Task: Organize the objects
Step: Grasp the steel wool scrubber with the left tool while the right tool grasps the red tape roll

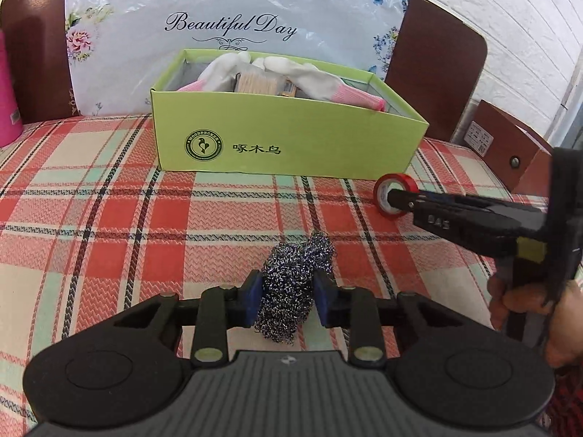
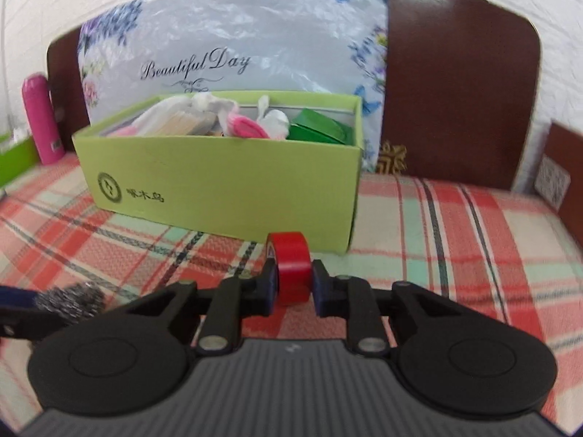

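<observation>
Left hand-held gripper point(image 1: 288, 296): blue pads pressed against either side of a steel wool scourer point(image 1: 291, 291), which bulges out ahead of and behind the pads. The scourer sits low over the plaid bedcover point(image 1: 109, 218), in front of the green box point(image 1: 291, 142); whether it touches the cloth cannot be told.

Right hand-held gripper point(image 2: 293, 282): closed on a roll of red tape point(image 2: 291, 267), the roll standing on edge between the pads, its flat faces against them. In the left wrist view the same roll point(image 1: 395, 195) appears at the tip of the right tool, near the box's right front corner and just above or on the bedcover. A hand point(image 1: 528, 306) grips the tool's handle at the right edge of that view.

Green box: open-topped cardboard, printed with a round emblem and Chinese characters on its long side, resting on the bedcover. Contents visible: white gloves with pink cuffs point(image 1: 313, 76), a bundle of pale wooden sticks point(image 1: 255, 82), and a green item point(image 2: 320, 127) at the right end.

Behind the box: a floral bag point(image 1: 233, 25) lettered "Beautiful Day", leaning on a dark brown headboard point(image 1: 437, 73). A pink bottle point(image 2: 40, 116) stands at the far left, beside the headboard. White brick wall point(image 1: 510, 0) beyond.
</observation>
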Demonstrator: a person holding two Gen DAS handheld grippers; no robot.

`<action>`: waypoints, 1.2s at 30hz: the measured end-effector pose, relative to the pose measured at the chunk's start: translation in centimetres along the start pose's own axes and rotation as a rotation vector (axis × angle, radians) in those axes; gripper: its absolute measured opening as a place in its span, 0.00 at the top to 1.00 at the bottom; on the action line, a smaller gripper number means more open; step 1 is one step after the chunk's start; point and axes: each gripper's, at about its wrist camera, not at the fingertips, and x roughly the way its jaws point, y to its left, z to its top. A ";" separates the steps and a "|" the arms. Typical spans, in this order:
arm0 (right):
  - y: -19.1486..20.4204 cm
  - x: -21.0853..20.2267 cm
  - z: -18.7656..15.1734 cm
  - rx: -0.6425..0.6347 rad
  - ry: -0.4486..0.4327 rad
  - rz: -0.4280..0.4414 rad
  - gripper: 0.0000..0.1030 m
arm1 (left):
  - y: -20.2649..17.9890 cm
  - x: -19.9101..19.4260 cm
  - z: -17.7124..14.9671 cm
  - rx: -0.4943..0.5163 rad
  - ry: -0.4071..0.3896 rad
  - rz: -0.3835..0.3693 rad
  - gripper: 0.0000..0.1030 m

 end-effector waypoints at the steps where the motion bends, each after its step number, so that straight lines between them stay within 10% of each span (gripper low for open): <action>1: -0.9 -1.1 -0.3 0.095 0.016 0.093 0.82 | 0.0 -0.1 -0.2 0.002 0.005 -0.009 0.69; 4: -2.8 -3.3 -1.5 0.298 0.054 0.263 0.83 | -0.2 -0.7 -1.0 0.016 0.011 -0.026 0.69; 8: -2.1 -4.8 -2.4 0.188 0.013 0.050 0.55 | -0.5 -0.8 -1.7 0.029 -0.005 0.006 0.64; 14: -0.1 -5.5 -3.5 0.042 -0.008 0.019 0.39 | -0.8 -1.6 -1.9 0.072 -0.046 0.061 0.41; 28: 2.6 -4.1 -4.8 -0.099 0.022 -0.049 0.39 | -0.8 0.5 -1.5 0.049 -0.009 0.034 0.51; 36: 2.3 -4.4 -5.1 -0.102 0.028 -0.061 0.56 | -0.8 1.0 -1.5 0.047 0.007 0.013 0.62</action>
